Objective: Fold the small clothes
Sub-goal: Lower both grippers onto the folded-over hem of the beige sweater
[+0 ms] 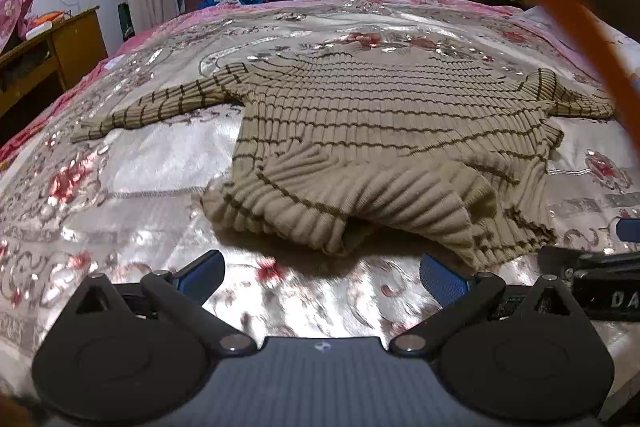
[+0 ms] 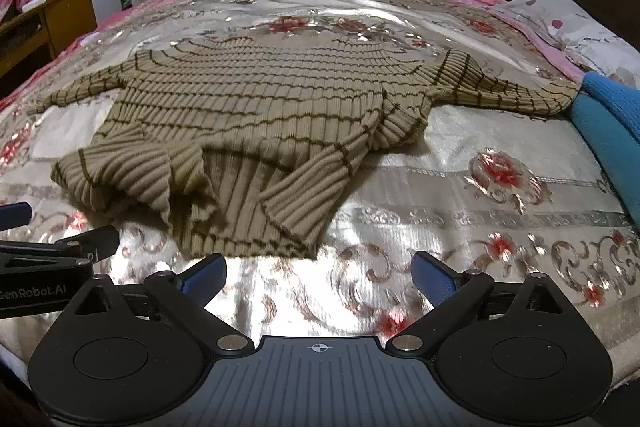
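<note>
Jaws spread; left gripper [image 2: 60,227] reads "GenRobot.AI".

L gripper [image 1: 322,277]: jaws wide apart, nothing between the blue pads [image 1: 442,281], held low & level. R gripper [image 2: 319,275]: same, jaws spread, nothing gripped. Both side by side, close; each shows at the edge of the other's view.

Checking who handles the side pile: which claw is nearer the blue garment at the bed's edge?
Right. The right claw hovers open with the blue garment ahead to its right; the left claw sits farther left, facing the sweater's hem.
</note>
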Demonstrator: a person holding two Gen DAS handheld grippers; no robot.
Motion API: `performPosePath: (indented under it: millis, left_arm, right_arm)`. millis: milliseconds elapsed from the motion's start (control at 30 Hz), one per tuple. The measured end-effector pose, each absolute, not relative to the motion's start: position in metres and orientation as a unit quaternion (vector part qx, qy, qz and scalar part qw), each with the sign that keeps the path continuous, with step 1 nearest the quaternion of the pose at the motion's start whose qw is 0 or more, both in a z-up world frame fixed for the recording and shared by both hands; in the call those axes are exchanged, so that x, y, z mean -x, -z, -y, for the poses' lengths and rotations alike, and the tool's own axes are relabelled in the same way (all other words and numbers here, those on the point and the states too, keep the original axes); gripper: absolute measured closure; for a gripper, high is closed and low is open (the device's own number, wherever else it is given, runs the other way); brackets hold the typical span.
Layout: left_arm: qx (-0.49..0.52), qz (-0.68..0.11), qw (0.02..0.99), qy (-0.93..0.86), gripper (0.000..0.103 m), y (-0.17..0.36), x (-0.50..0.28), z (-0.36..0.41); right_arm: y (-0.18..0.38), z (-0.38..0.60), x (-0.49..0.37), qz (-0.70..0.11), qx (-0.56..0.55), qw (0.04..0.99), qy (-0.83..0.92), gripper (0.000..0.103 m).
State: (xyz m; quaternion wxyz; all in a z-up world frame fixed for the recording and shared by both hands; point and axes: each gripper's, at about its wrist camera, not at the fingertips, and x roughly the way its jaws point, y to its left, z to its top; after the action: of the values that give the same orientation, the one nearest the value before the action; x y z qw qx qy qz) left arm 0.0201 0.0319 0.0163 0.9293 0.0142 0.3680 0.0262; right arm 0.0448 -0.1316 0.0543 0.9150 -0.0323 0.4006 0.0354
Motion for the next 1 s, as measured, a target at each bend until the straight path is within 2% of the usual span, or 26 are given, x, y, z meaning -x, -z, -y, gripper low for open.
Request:
performPosePath:
  millis: [400, 700, 767, 1000]
  left_arm:
    - [-0.016, -0.355, 0.934, -0.023, 0.000, -0.025, -0.049, -0.049]
    - [-0.029, -0.336, 0.941, 0.008, 0.000, -0.030, -0.081, -0.065]
    - [-0.031, -0.341, 0.940, 0.011, 0.000, -0.028, -0.089, -0.067]
    - [-0.031, -0.365, 0.930, 0.027, 0.014, -0.021, -0.100, -0.075]
  right_arm:
    - [-0.060, 0.130, -0.085, -0.412, -0.002, 0.910, -0.048, 0.026]
    - [-0.048, 0.138, -0.109, -0.442, -0.023, 0.896, -0.037, 0.048]
    - [-0.047, 0.142, -0.112, -0.450, -0.032, 0.892, -0.037, 0.058]
    - [-0.047, 0.150, -0.117, -0.464, -0.044, 0.883, -0.051, 0.072]
